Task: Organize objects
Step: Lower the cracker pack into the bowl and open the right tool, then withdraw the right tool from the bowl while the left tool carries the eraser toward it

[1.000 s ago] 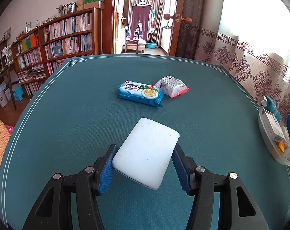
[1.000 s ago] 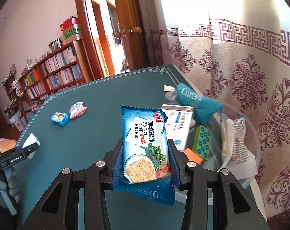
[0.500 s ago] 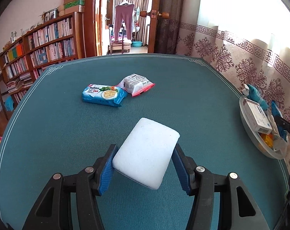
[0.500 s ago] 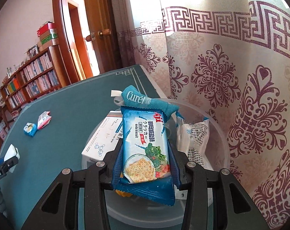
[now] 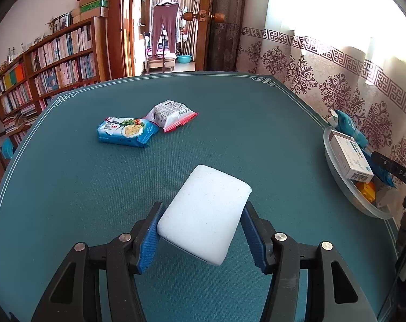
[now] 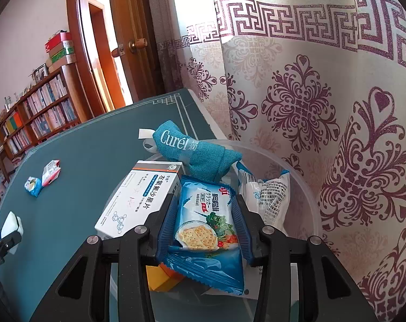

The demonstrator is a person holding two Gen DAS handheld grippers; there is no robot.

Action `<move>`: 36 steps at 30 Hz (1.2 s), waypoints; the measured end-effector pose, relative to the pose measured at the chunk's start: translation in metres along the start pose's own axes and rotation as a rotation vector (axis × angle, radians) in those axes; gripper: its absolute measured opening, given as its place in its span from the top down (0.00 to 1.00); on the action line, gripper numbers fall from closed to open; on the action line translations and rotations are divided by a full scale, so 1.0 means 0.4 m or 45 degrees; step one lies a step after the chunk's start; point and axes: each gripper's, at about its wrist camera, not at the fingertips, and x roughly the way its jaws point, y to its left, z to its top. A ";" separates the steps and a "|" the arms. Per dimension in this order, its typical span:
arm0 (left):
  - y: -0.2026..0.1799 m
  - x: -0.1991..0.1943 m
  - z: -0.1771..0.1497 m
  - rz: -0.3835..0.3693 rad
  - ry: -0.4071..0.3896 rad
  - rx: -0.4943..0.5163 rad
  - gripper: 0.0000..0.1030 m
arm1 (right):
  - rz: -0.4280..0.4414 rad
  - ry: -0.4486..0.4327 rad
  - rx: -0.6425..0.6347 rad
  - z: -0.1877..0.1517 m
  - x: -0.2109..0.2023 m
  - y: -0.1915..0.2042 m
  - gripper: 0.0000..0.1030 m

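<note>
Gripping, left: the left hand-held gripper (image 5: 203, 237) has its blue pads pressed on both sides of a white rectangular foam sponge block (image 5: 205, 213), jaws partly closed around it; block tilted, clear of the teal cloth-covered worktop (image 5: 256, 139).
Gripping, right: the right hand-held gripper (image 6: 207, 228) is closed on a blue foil cracker packet (image 6: 207, 222), held lengthwise between the pads, its lower end hanging below them.
Under right gripper: a clear round plastic basin (image 6: 307, 187) at the worktop edge by the curtain; the held packet sits above its inside.
Basin contents: a white and orange medicine box (image 6: 138, 196) leaning on the left rim; a teal fabric pouch printed "Curel" (image 6: 195, 153) lying over the far rim and on the box; a white printed snack bag (image 6: 267, 193) at right; something orange (image 6: 162, 279) low down, mostly hidden.
Mid worktop: a second blue cracker packet (image 5: 126, 131) lying flat, touching a white snack bag with red edge (image 5: 172, 115) just behind it; both well apart from the basin.
Far side: a wooden bookshelf full of books (image 5: 58, 56) at left, an open wooden door (image 5: 208, 21), a cream curtain with purple pattern (image 6: 323, 94) at right.
</note>
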 end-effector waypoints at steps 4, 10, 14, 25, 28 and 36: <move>-0.011 0.000 0.001 -0.005 0.001 0.006 0.41 | -0.002 -0.009 0.004 -0.002 -0.008 -0.006 0.57; -0.040 0.000 0.002 -0.024 0.003 0.030 0.41 | 0.001 -0.061 -0.038 -0.012 -0.053 0.002 0.57; -0.072 0.001 0.004 -0.047 0.004 0.056 0.41 | 0.002 -0.091 -0.079 -0.028 -0.090 0.008 0.57; -0.181 -0.002 0.022 -0.118 -0.008 0.143 0.41 | 0.000 -0.122 -0.203 -0.091 -0.153 0.014 0.57; -0.216 -0.004 0.028 -0.146 -0.011 0.167 0.41 | 0.012 -0.123 -0.205 -0.097 -0.163 0.002 0.57; -0.339 -0.008 0.047 -0.246 -0.016 0.263 0.41 | 0.047 -0.087 -0.178 -0.124 -0.158 -0.025 0.57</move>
